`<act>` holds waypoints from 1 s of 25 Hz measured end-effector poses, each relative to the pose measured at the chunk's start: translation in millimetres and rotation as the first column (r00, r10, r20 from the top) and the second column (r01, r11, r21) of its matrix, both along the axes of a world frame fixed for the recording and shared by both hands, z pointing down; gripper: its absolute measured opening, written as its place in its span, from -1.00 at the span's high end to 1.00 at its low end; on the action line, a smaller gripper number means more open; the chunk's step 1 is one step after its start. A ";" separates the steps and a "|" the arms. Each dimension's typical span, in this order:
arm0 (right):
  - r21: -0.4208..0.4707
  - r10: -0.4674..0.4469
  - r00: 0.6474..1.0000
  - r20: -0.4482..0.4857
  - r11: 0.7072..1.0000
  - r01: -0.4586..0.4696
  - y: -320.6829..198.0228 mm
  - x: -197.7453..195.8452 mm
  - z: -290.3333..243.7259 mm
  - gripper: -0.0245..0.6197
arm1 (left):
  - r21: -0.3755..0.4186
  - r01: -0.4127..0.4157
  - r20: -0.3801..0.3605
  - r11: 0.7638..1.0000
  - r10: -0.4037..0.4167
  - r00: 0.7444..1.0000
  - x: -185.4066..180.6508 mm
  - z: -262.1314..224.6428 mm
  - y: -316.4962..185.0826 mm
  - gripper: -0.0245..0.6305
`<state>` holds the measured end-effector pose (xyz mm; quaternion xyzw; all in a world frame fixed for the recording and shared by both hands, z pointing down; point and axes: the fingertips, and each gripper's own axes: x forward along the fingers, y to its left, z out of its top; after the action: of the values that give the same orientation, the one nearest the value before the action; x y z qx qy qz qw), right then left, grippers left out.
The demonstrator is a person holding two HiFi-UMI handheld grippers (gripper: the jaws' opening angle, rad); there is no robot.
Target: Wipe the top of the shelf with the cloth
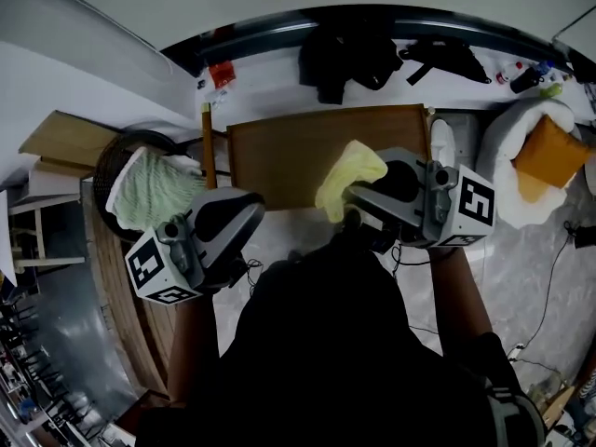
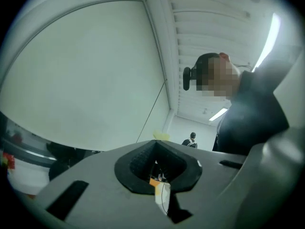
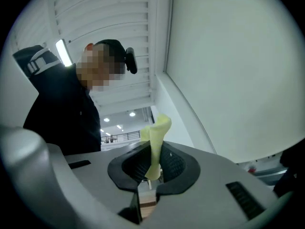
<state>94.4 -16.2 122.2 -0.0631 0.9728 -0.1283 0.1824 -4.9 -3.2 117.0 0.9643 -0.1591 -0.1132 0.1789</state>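
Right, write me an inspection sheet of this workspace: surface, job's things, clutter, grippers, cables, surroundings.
Surface: brown wooden shelf top, with nothing lying on the part in view.
Job's things: yellow cloth, bunched over the shelf's near right edge; cannot tell if it touches.
Clutter: dark basket holding a pale green towel, left of the shelf; black garments on the ledge behind; white cushion with an orange pillow at the right.
Grippers: right gripper shut on the cloth; left gripper shut, nothing in it.
Cables: thin cable on the floor at the right.
Surroundings: pale marbled floor.
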 end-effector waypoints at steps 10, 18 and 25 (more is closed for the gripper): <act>0.049 0.116 0.979 -0.166 0.993 -0.109 64.4 -92.2 -5.7 0.77 | 0.109 -0.068 -0.094 0.992 0.078 0.992 -82.4 -12.3 79.2 0.89; 0.007 0.130 0.956 -0.263 0.991 -0.133 131.3 -149.4 5.8 0.77 | 0.090 -0.020 -0.194 0.996 0.037 0.980 -156.2 9.2 135.3 0.89; -0.024 0.164 0.941 -0.296 0.984 -0.179 177.4 -146.1 15.2 0.77 | 0.090 -0.059 -0.217 0.994 0.077 0.973 -150.9 21.5 172.0 0.89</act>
<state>-51.6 161.2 137.4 -0.1703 0.9763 -0.1257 0.0453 -155.7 168.8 138.5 0.9573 -0.1005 -0.2195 0.1592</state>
